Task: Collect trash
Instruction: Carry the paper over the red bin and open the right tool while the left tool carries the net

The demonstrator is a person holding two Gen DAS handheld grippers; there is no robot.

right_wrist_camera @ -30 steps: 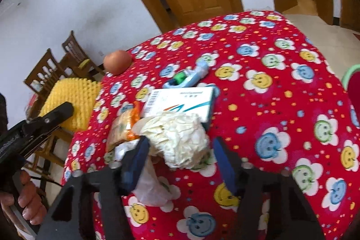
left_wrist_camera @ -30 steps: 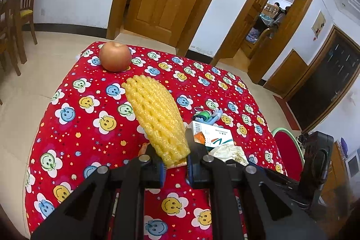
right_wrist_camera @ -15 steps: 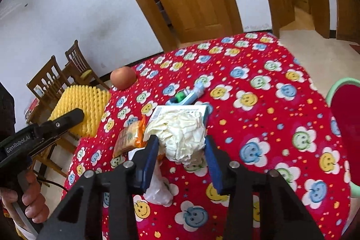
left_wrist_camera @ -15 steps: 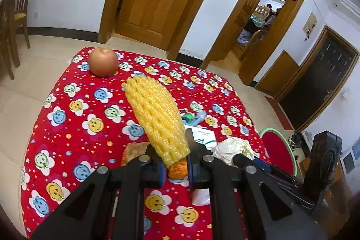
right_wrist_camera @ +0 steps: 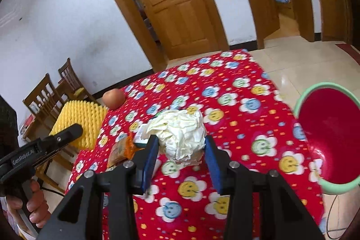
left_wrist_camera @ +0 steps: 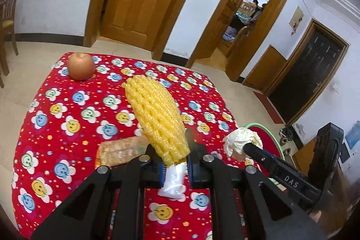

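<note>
Left wrist view: the left gripper (left_wrist_camera: 175, 169) is clamped on the lower end of a yellow foam net (left_wrist_camera: 157, 118), which rises from the jaws and leans away over the table (left_wrist_camera: 56, 127), clear of its red cloth with smiling flowers. A white plastic scrap (left_wrist_camera: 173, 181) shows between and below the fingers; whether it hangs from the jaws or lies on the cloth cannot be told. A clear wrapper (left_wrist_camera: 121, 150) with orange print lies on the cloth just left of the fingers. An apple (left_wrist_camera: 81, 66) sits at the far left corner. At right the right gripper (left_wrist_camera: 249, 146) carries a crumpled paper ball (left_wrist_camera: 241, 141) in front of a red bin (left_wrist_camera: 267, 138) with a green rim.

Right wrist view: the right gripper (right_wrist_camera: 181, 150) has its blue pads pressed on either side of the paper ball (right_wrist_camera: 180, 134), which is lifted off the table (right_wrist_camera: 247, 138); the jaws have just been closing on it. Behind the ball a white box corner (right_wrist_camera: 140, 134) and the wrapper (right_wrist_camera: 121, 150) lie on the cloth. The apple (right_wrist_camera: 113, 98) sits at the far edge. The bin (right_wrist_camera: 333, 138) stands on the floor beside the table's right edge. At left, the left gripper (right_wrist_camera: 74, 129) holds the net (right_wrist_camera: 78, 120), and a hand (right_wrist_camera: 33, 204) grips its handle.
</note>
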